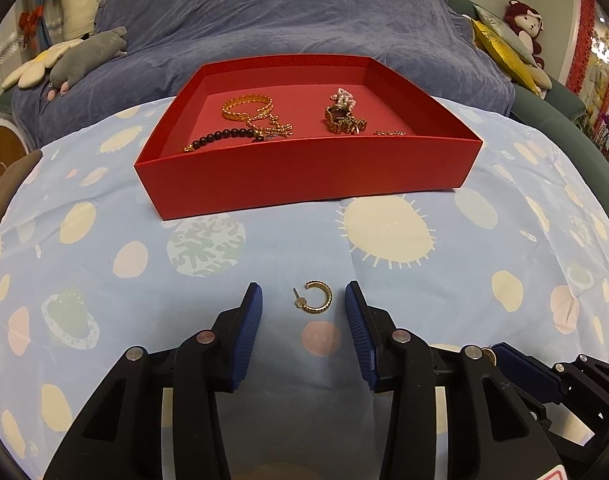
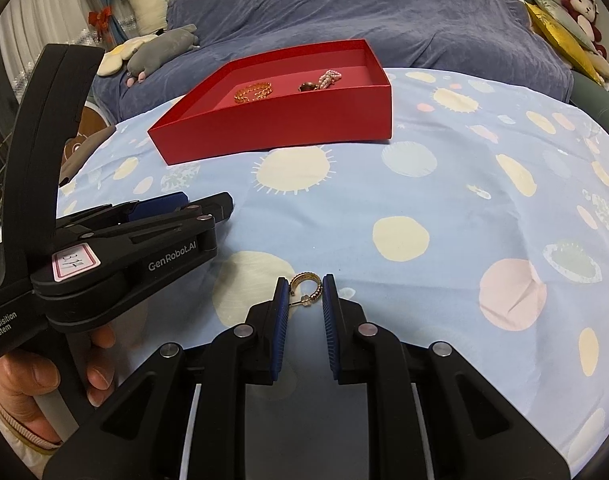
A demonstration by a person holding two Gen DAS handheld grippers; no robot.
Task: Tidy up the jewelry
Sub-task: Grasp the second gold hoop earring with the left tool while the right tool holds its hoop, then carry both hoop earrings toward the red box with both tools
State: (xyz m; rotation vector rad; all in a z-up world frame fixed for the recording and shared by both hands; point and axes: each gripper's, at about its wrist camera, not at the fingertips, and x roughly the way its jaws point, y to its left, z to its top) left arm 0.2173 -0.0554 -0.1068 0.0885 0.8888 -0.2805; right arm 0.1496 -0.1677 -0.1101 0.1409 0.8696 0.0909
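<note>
Two gold hoop earrings: one (image 2: 306, 289) pinched between right fingers (image 2: 328, 300), another (image 1: 314, 297) untouched between parted left fingers (image 1: 253, 308).

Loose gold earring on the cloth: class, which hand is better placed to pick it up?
Left. The left gripper straddles the loose earring, jaws open; the right gripper grips a second earring.

Earring (image 1: 315, 297) on cloth (image 1: 384, 280), before box (image 1: 304, 176) holding bracelets (image 1: 246, 110)
</note>
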